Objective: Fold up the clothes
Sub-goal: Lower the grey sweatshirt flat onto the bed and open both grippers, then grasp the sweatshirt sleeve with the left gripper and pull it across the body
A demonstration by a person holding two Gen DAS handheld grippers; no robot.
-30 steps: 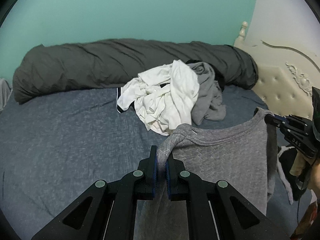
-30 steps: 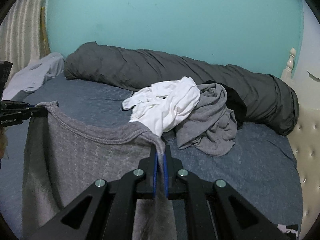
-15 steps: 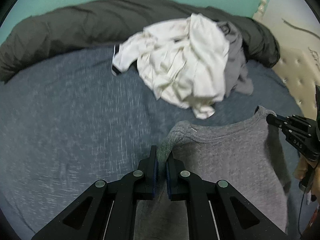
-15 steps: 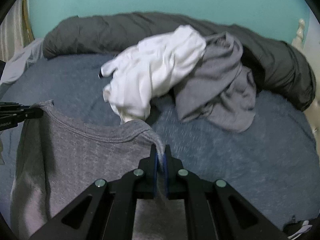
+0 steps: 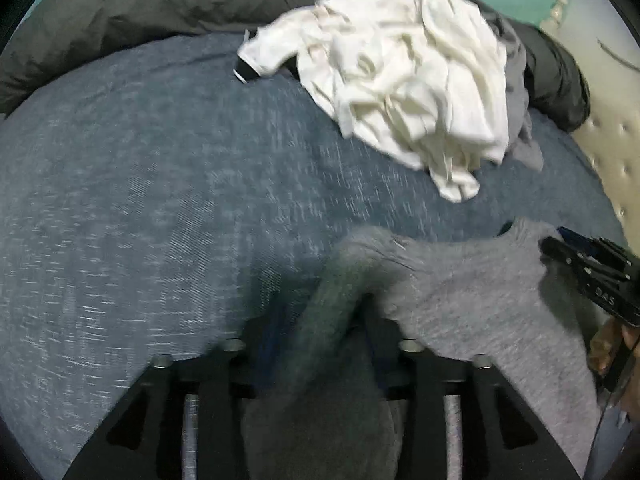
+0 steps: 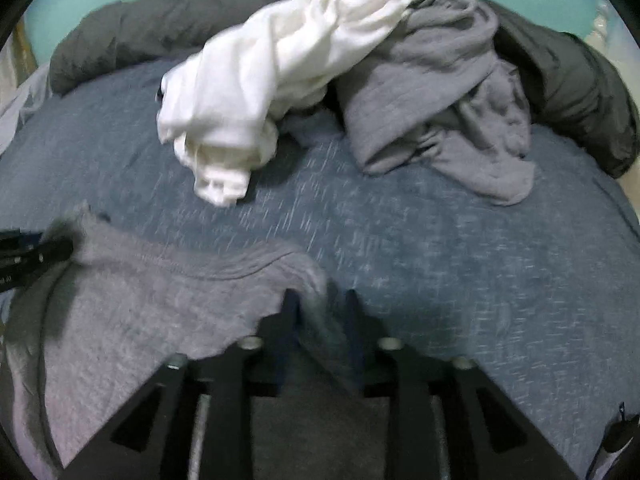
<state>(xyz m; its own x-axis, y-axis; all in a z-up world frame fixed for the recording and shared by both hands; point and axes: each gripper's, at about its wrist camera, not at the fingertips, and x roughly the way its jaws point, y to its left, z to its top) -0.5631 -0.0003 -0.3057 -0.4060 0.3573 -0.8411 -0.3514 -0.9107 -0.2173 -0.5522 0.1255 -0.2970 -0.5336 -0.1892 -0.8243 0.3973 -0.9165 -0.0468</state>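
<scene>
A grey knit shirt (image 5: 480,300) lies spread on the blue-grey bed sheet (image 5: 140,200), neckline facing the pile of clothes. My left gripper (image 5: 320,320) is open, its jaws spread, with the shirt's left shoulder bunched loosely between them. In the right wrist view the same shirt (image 6: 140,304) stretches off to the left, and my right gripper (image 6: 320,304) is open around its other shoulder. Each gripper shows in the other's view: the right gripper (image 5: 592,272) at the right edge, the left gripper (image 6: 24,256) at the left edge.
A crumpled white garment (image 6: 272,68) and a grey one (image 6: 436,92) are heaped at the far side of the bed. Behind them lies a rolled dark duvet (image 5: 160,4) against a teal wall. A cream tufted headboard (image 5: 612,152) bounds the right side.
Both grippers tipped downward and brought the shirt down onto the bed. Their jaws, which were shut on the shoulders, have spread apart.
</scene>
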